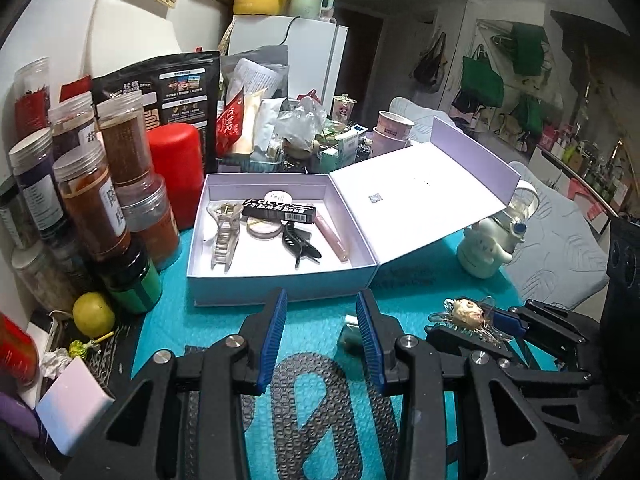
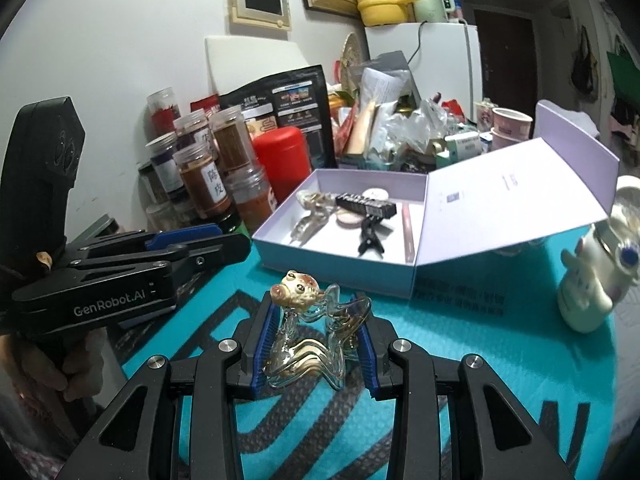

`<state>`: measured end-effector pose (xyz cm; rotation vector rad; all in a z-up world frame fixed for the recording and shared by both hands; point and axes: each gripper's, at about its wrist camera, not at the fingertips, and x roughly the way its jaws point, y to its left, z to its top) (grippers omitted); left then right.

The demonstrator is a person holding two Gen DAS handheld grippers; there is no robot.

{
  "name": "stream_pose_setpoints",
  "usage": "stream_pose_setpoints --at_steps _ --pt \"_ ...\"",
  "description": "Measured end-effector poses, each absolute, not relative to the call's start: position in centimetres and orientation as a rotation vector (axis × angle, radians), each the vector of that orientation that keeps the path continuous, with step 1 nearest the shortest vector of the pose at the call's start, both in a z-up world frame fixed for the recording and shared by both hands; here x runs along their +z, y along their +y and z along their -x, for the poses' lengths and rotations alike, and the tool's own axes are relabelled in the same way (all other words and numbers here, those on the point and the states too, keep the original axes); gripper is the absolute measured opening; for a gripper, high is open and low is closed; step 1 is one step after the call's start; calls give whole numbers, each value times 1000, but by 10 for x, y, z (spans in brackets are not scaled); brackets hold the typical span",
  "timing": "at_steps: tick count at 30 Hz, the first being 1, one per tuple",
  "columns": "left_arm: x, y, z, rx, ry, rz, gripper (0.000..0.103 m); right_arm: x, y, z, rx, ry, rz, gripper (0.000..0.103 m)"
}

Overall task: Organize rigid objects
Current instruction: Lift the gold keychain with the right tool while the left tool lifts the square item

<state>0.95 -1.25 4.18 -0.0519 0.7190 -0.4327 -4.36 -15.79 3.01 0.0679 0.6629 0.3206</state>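
An open lavender box (image 1: 280,282) (image 2: 332,266) lies on the teal mat, its lid (image 1: 420,200) folded back to the right. Inside are a clear claw clip (image 1: 224,240), a black carton (image 1: 280,210), a round compact (image 1: 262,230), a black clip (image 1: 300,246) and a pink tube (image 1: 332,236). My right gripper (image 2: 316,304) (image 1: 508,320) is shut on a clear hair claw with a cartoon face (image 2: 296,292) (image 1: 466,310), held above the mat in front of the box. My left gripper (image 1: 322,296) (image 2: 232,242) hovers before the box, its jaws apart and empty. A small white-capped bottle (image 1: 350,334) lies on the mat behind its right finger.
Stacked spice jars (image 1: 92,200) and a red canister (image 1: 176,168) crowd the left of the box. Bags and paper cups (image 1: 392,128) pile up behind it. A white figurine bottle (image 1: 488,248) stands under the lid's right edge. A yellow-green fruit (image 1: 94,314) sits at the mat's left.
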Motion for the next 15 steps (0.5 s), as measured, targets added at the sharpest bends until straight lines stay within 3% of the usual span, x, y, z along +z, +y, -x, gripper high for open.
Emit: stream_pose_setpoints --at_steps 15 --pt "-13 -21 -31 -442 876 51 36 -8 -187 45 229 764 -145 36"
